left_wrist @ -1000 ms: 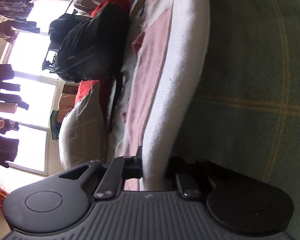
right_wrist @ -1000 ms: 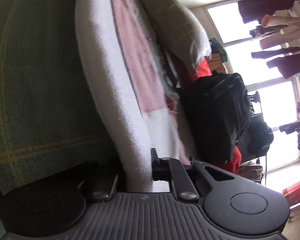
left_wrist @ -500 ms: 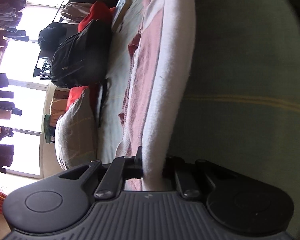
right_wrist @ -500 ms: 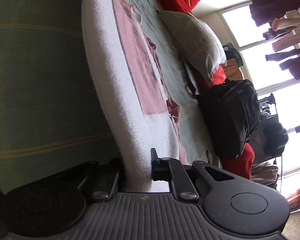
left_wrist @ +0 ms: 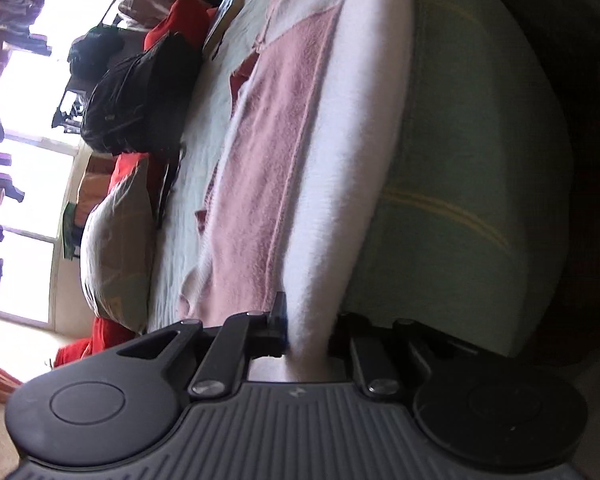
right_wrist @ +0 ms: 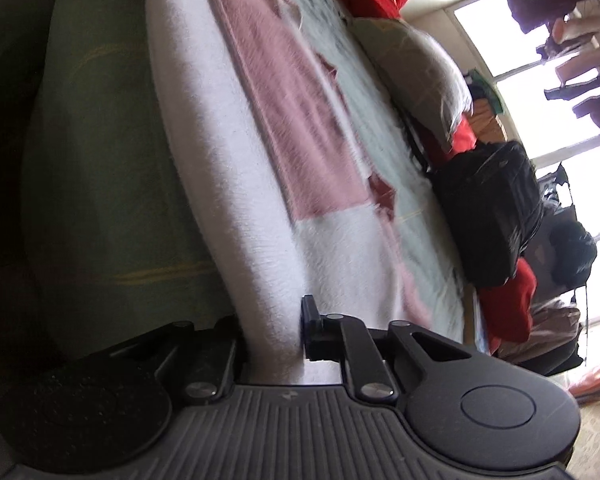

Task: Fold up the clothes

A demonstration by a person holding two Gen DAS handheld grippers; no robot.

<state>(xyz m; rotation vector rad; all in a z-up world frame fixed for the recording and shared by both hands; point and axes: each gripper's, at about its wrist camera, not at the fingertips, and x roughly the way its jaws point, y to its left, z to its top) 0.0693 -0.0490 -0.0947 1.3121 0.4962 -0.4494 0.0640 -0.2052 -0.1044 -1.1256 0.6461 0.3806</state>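
Both grippers, left gripper point(left_wrist: 306, 336) and right gripper point(right_wrist: 274, 332), having carried the pink-and-white garment point(left_wrist: 284, 152) across the bed point(left_wrist: 440, 140), are pinching its folded edge, jaws easing; folding only begun.

The towel point(left_wrist: 340, 152) is showing a fluffy, napped cloth, white with a pink panel. Beneath it the bedcover point(left_wrist: 460, 160) is looking like flat matt woven cloth. At nine o'clock in the left view, the black bag point(left_wrist: 140, 108) is giving off a faint synthetic sheen. The left gripper point(left_wrist: 306, 336) is showing matt black plastic with bright metal rivets.
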